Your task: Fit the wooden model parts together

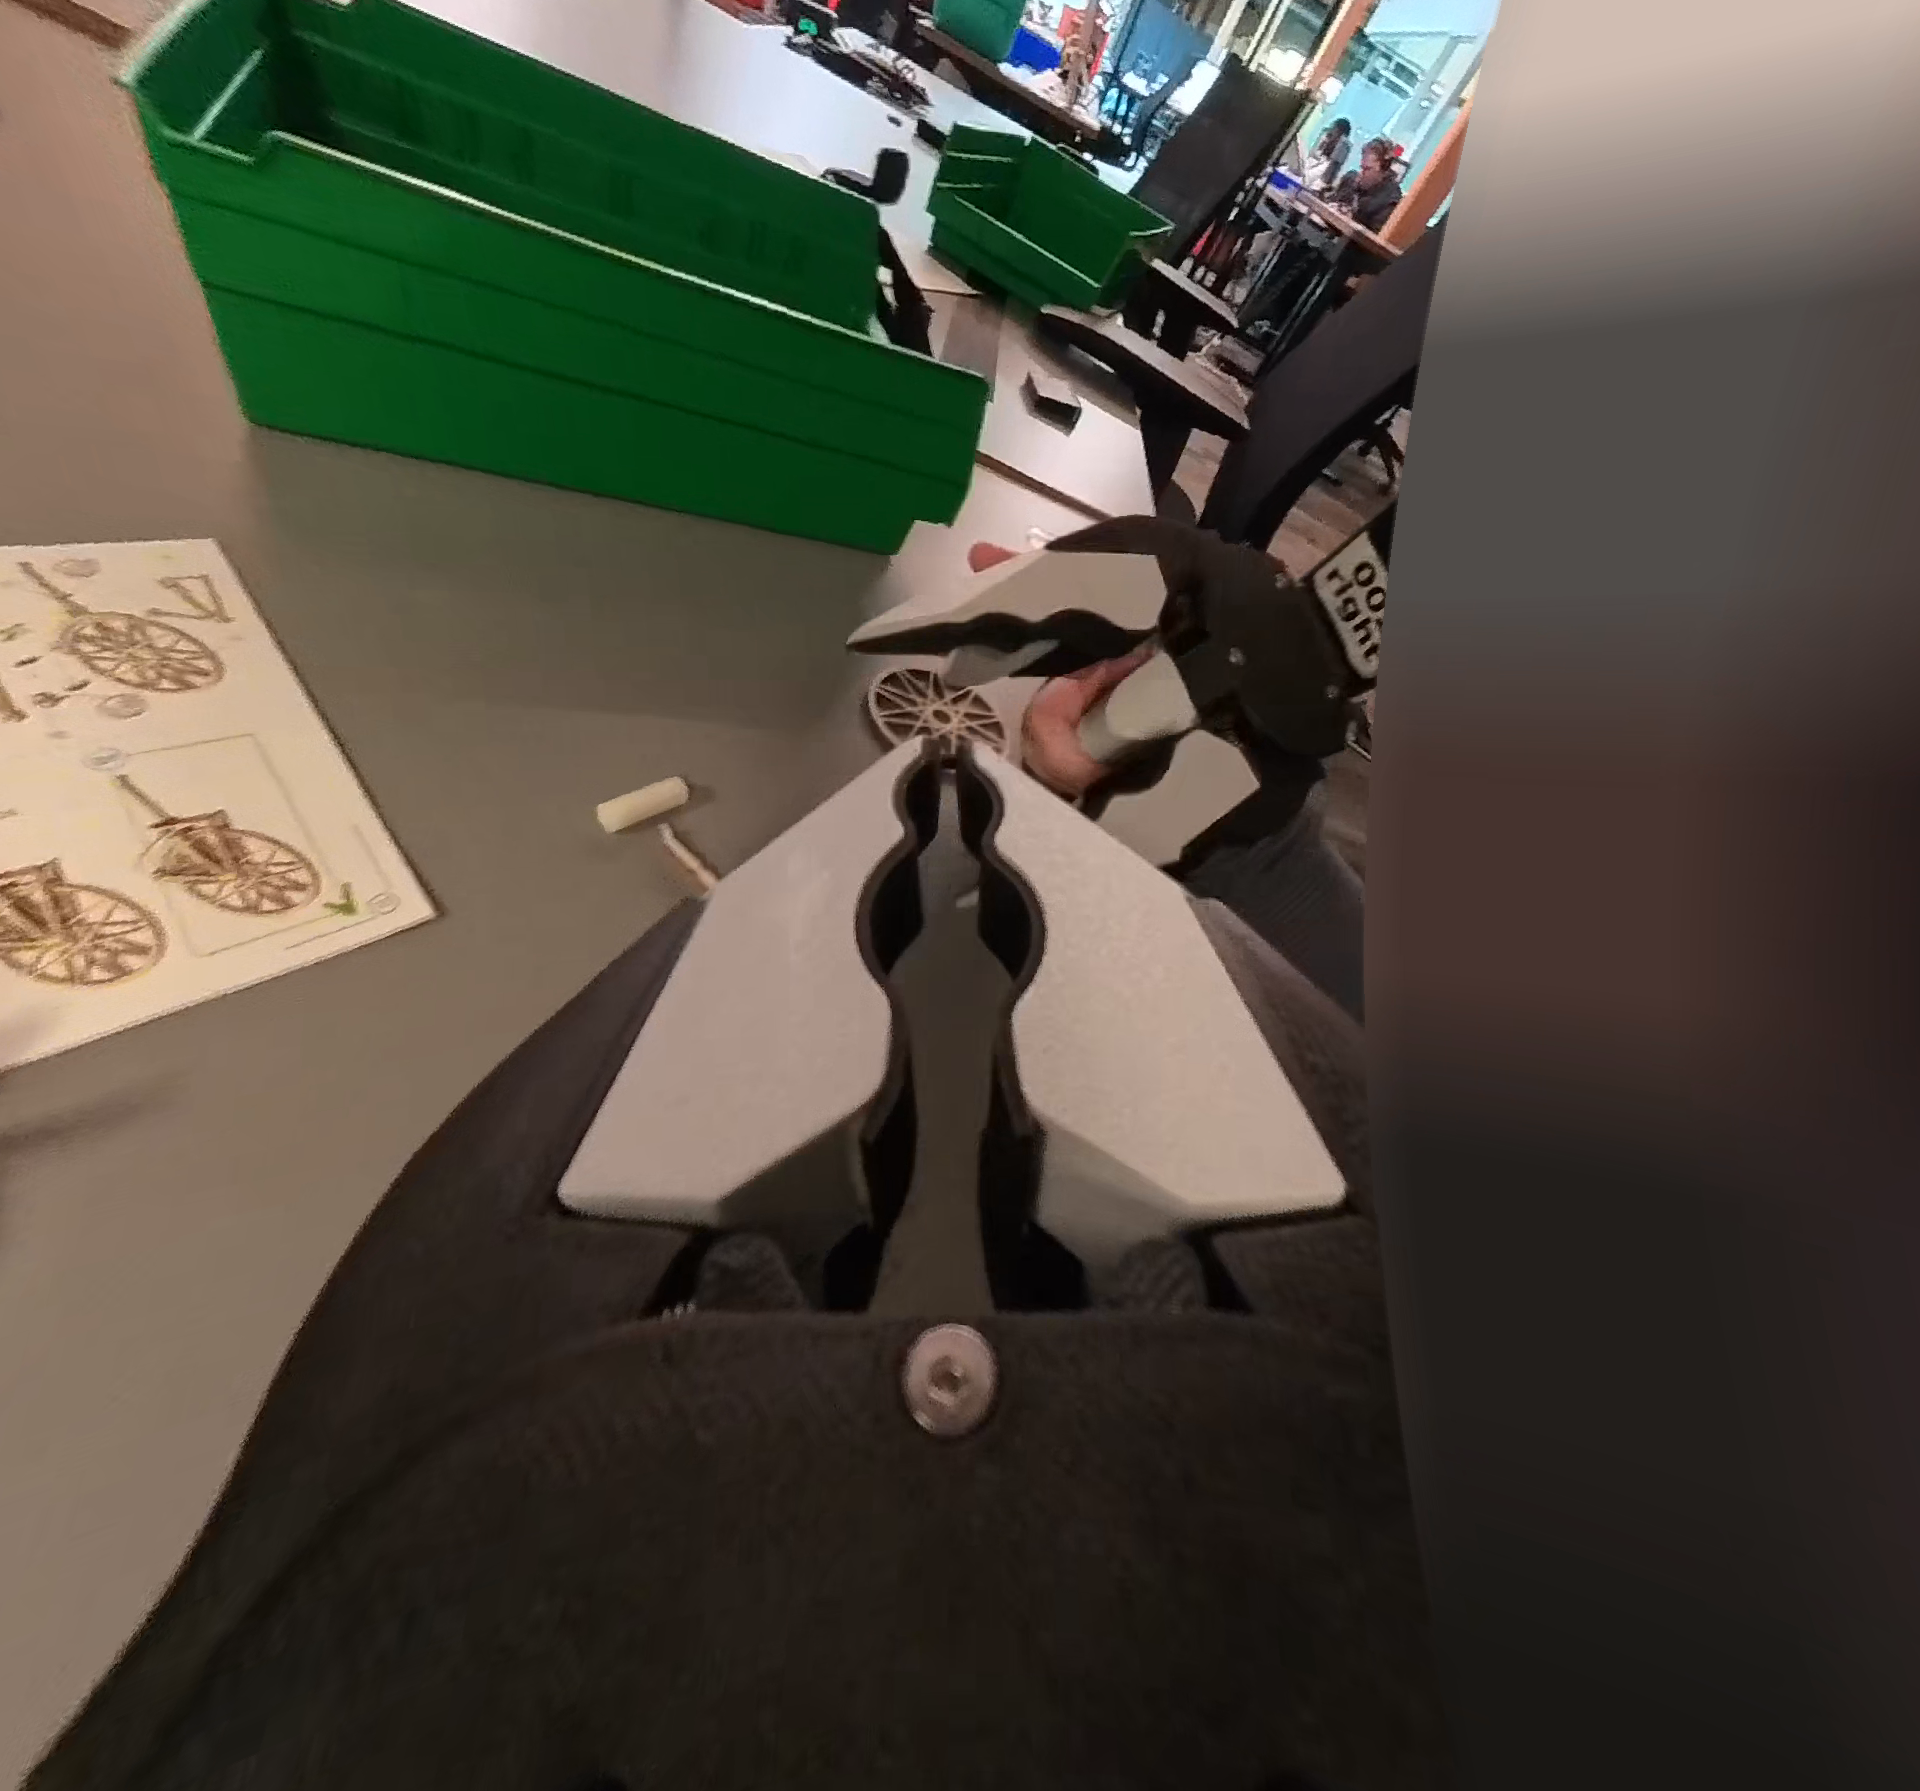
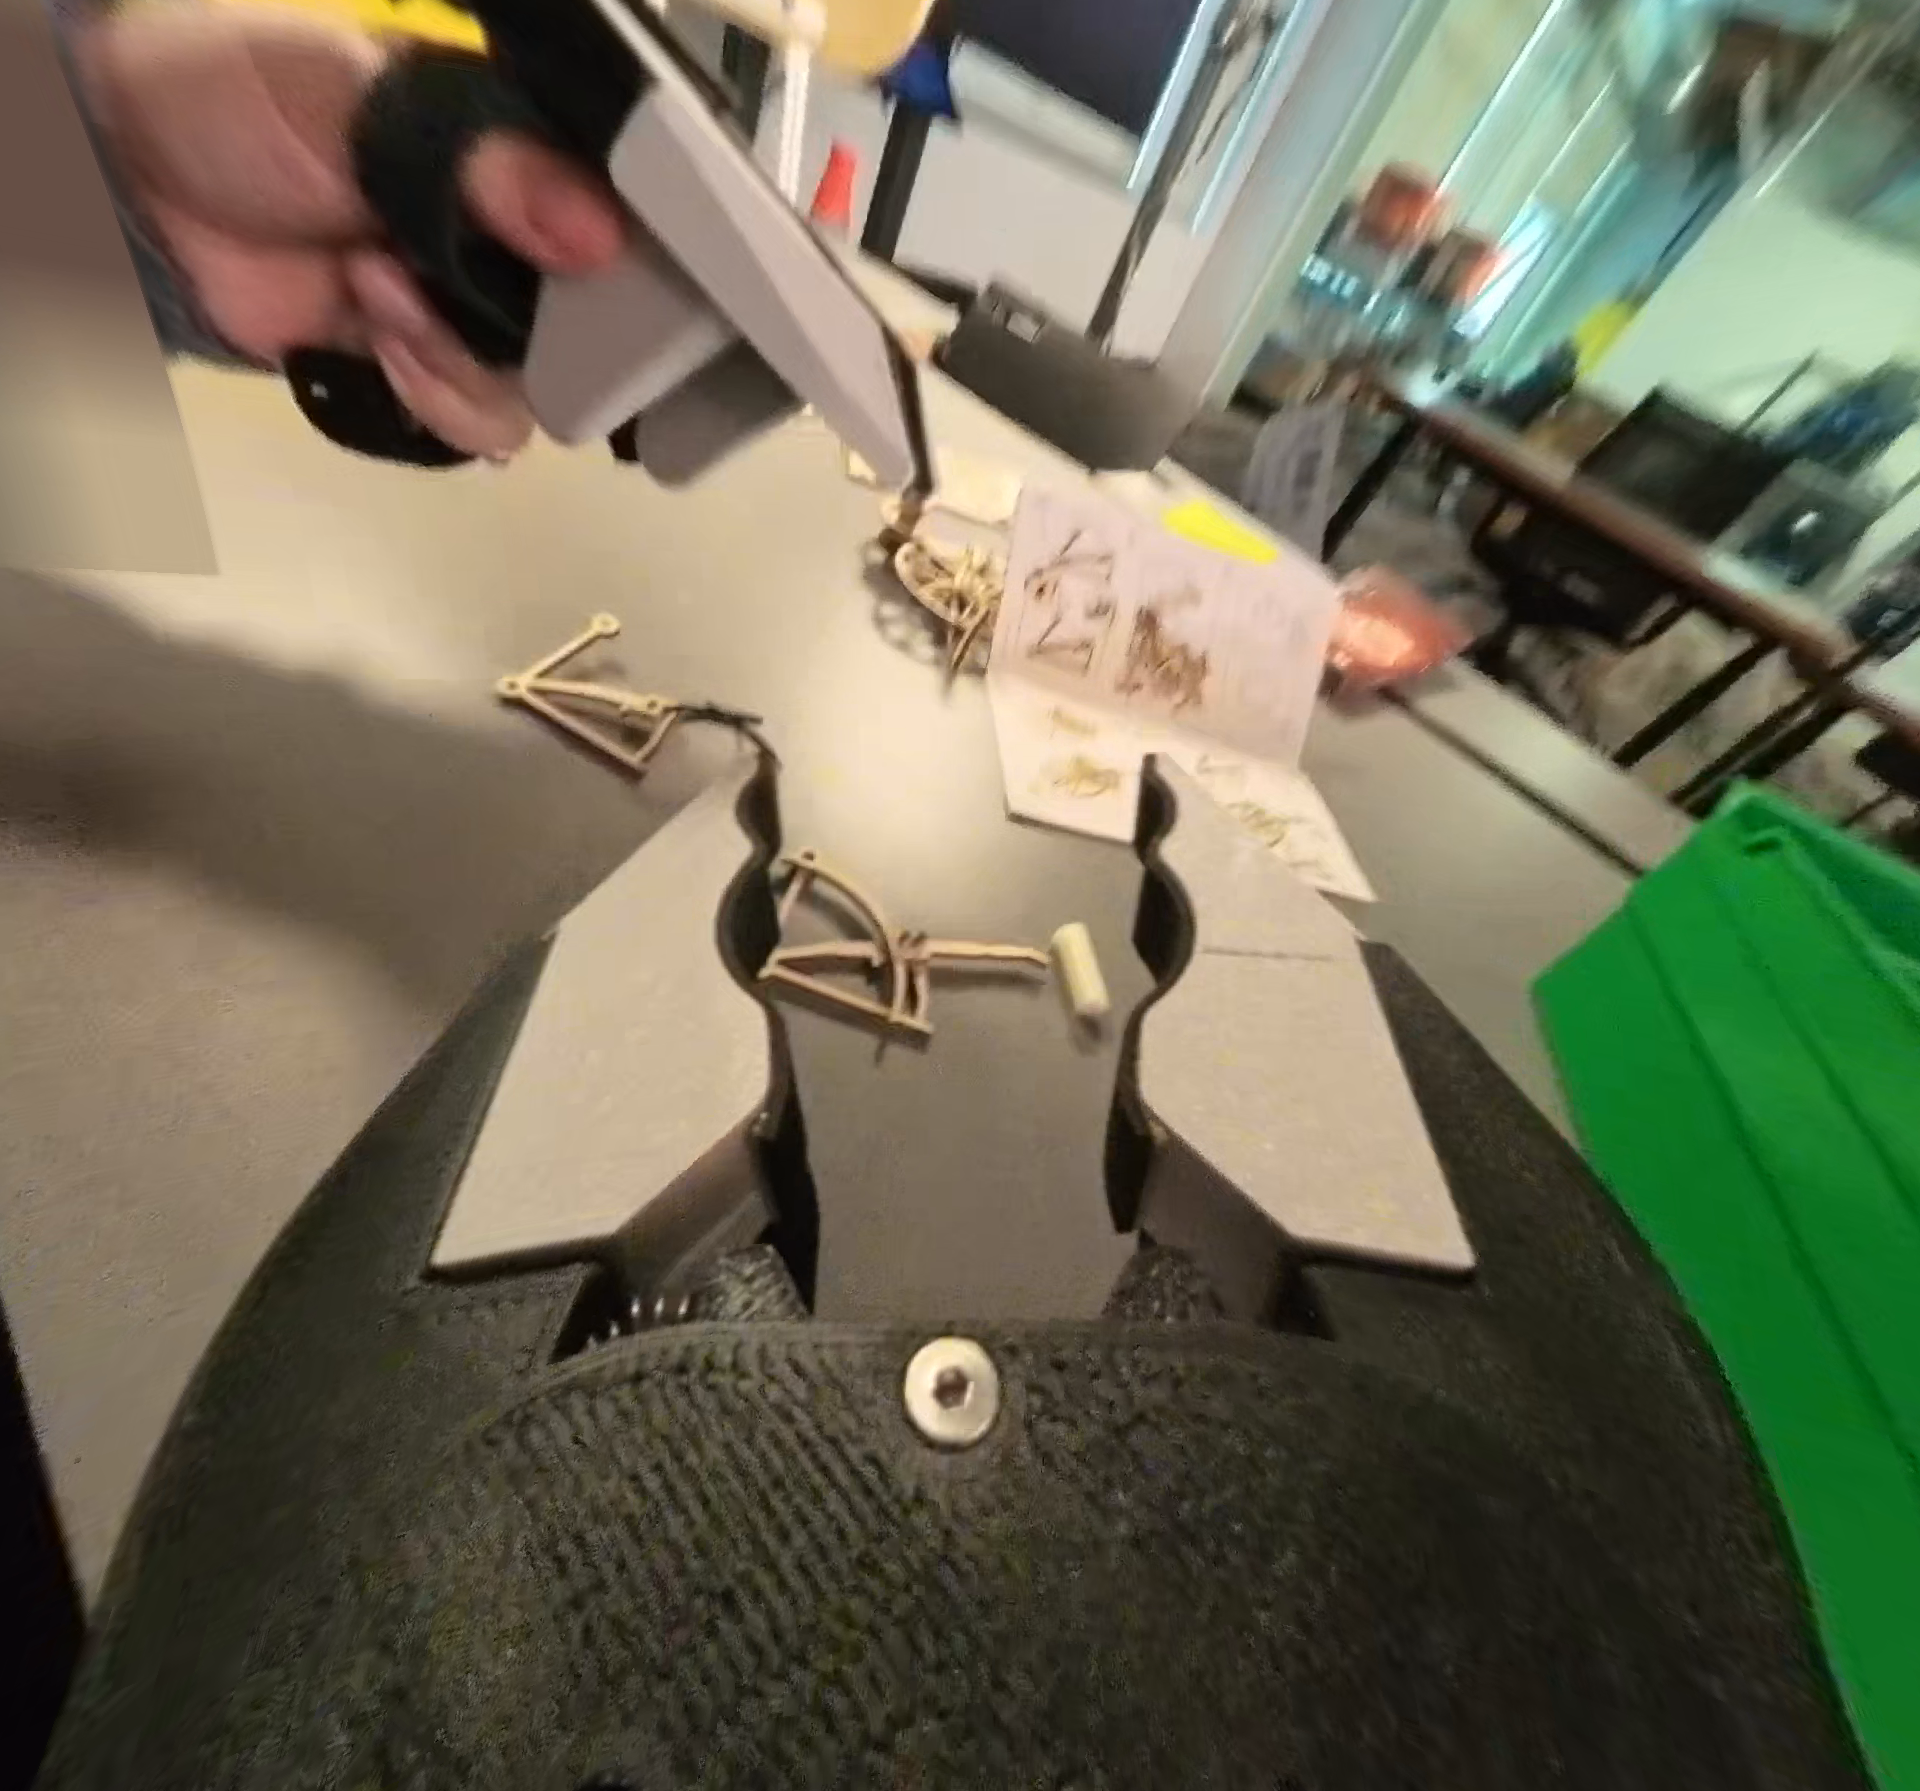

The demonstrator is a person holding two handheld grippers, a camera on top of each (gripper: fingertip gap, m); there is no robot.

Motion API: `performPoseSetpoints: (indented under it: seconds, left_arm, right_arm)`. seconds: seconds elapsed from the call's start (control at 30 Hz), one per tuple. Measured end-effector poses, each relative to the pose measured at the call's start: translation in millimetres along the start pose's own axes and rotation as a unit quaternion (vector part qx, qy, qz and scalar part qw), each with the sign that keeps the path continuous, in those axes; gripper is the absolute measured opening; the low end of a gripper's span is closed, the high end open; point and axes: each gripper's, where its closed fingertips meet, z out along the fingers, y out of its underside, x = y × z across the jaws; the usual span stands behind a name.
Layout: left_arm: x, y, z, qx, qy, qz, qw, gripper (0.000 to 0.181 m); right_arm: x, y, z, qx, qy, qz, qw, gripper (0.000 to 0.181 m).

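My left gripper point(image 1: 943, 756) is shut on the rim of a round spoked wooden wheel point(image 1: 935, 711) that rests on the grey table. In the right wrist view the left gripper point(image 2: 906, 484) comes down from the upper left, held by a hand, onto that wheel assembly point(image 2: 940, 583). My right gripper point(image 2: 956, 785) is open and empty, above a fan-shaped wooden part point(image 2: 847, 972). A second wooden frame part point(image 2: 592, 692) lies to its left. The right gripper also shows in the left wrist view point(image 1: 914, 650), just beyond the wheel.
A short white cylinder point(image 2: 1081, 983) point(image 1: 644, 801) lies beside the fan-shaped part. An instruction sheet point(image 1: 187, 785) point(image 2: 1153, 640) lies on the table. Stacked green bins point(image 1: 520, 307) stand behind; one bin point(image 2: 1766, 1170) is close on the right. A blurred patch covers the right side.
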Motion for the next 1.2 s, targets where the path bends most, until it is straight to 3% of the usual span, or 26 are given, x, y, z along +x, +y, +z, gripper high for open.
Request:
performPoseSetpoints:
  seconds: [0.03,0.1,0.2,0.43,0.7,0.8,0.93,1.03,1.13,1.2]
  left_arm:
    - [-3,2,-3,-0.002,-0.006,0.000,1.000,0.002]
    - [-7,4,-7,-0.005,-0.014,-0.001,1.000,0.002]
    - [-9,6,-10,-0.005,-0.019,0.000,1.000,0.002]
    - [-8,9,-8,-0.012,-0.023,0.018,1.000,0.002]
    - [-5,12,-5,-0.020,-0.016,0.026,0.999,0.002]
    - [-5,11,-6,-0.014,-0.016,0.027,0.999,0.002]
    - [-6,9,-7,-0.010,-0.018,0.026,0.999,0.002]
    - [-7,6,-7,-0.002,-0.023,0.031,0.999,0.002]
    - [-11,2,-9,0.011,-0.038,0.026,0.999,0.002]
    - [-9,-5,-9,0.042,-0.030,0.019,0.998,0.002]
  right_arm:
    - [-5,4,5,-0.022,-0.009,0.002,1.000,0.074]
    - [-11,16,14,-0.075,-0.013,-0.007,0.997,0.083]
    - [-10,34,22,-0.136,0.003,-0.026,0.990,0.082]
    - [-7,57,22,-0.194,0.007,-0.008,0.981,0.076]
    - [12,66,10,-0.204,0.040,0.007,0.978,0.072]
    - [-3,47,15,-0.154,-0.002,0.039,0.987,0.072]
    - [-11,62,22,-0.218,-0.007,-0.001,0.976,0.074]
    - [-7,62,22,-0.217,0.005,0.001,0.976,0.074]
    - [17,74,11,-0.246,0.060,0.015,0.967,0.065]
    - [23,58,12,-0.189,0.073,0.052,0.978,0.049]
